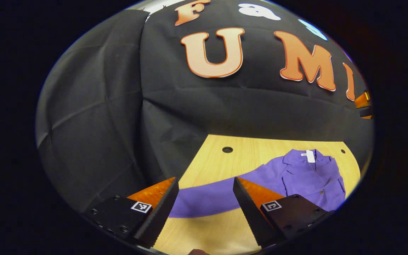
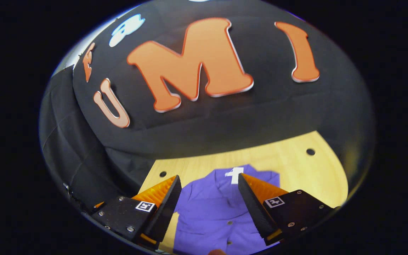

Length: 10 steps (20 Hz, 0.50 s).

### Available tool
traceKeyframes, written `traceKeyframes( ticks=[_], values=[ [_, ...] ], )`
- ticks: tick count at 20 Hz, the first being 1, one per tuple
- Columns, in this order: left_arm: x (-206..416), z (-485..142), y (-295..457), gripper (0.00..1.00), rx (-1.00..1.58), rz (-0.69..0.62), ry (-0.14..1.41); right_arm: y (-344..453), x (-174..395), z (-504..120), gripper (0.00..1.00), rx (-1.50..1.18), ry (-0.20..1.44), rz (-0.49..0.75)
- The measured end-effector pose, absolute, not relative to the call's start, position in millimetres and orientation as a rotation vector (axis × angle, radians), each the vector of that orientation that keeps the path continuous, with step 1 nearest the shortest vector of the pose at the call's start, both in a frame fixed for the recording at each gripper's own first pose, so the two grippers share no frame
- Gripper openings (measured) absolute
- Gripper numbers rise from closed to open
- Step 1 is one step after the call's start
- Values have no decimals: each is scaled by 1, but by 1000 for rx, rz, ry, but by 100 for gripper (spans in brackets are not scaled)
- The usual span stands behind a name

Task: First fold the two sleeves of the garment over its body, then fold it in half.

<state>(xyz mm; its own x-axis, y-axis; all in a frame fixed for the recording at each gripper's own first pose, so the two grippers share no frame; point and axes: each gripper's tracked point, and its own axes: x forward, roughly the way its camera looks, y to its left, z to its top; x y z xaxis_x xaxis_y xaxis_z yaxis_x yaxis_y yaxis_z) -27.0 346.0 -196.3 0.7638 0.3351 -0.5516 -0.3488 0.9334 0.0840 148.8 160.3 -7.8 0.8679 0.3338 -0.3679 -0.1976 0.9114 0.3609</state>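
Observation:
A purple button-front shirt (image 1: 310, 177) lies flat on the wooden table (image 1: 225, 163), collar toward the back wall. One long sleeve (image 1: 211, 198) stretches out sideways across the table. In the left gripper view my left gripper (image 1: 205, 186) hovers open above that sleeve, with the sleeve showing between its fingers. In the right gripper view my right gripper (image 2: 209, 182) hangs open over the shirt's chest (image 2: 207, 216), just below the collar and its white tag (image 2: 234, 174). Neither gripper touches the cloth.
The table (image 2: 296, 166) has small round holes (image 1: 227, 149) near its back edge. Black cloth walls close in behind and at the left. A bit of the other gripper (image 1: 364, 104) shows at the far right of the left gripper view.

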Motion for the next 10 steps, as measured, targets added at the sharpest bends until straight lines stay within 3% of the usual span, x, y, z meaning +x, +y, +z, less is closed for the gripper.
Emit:
traceKeyframes(
  ticks=[10],
  values=[
    [-14, -264, 389, 98, -109, 500, 929, 26, 116, 43, 96, 123, 168, 97]
  ],
)
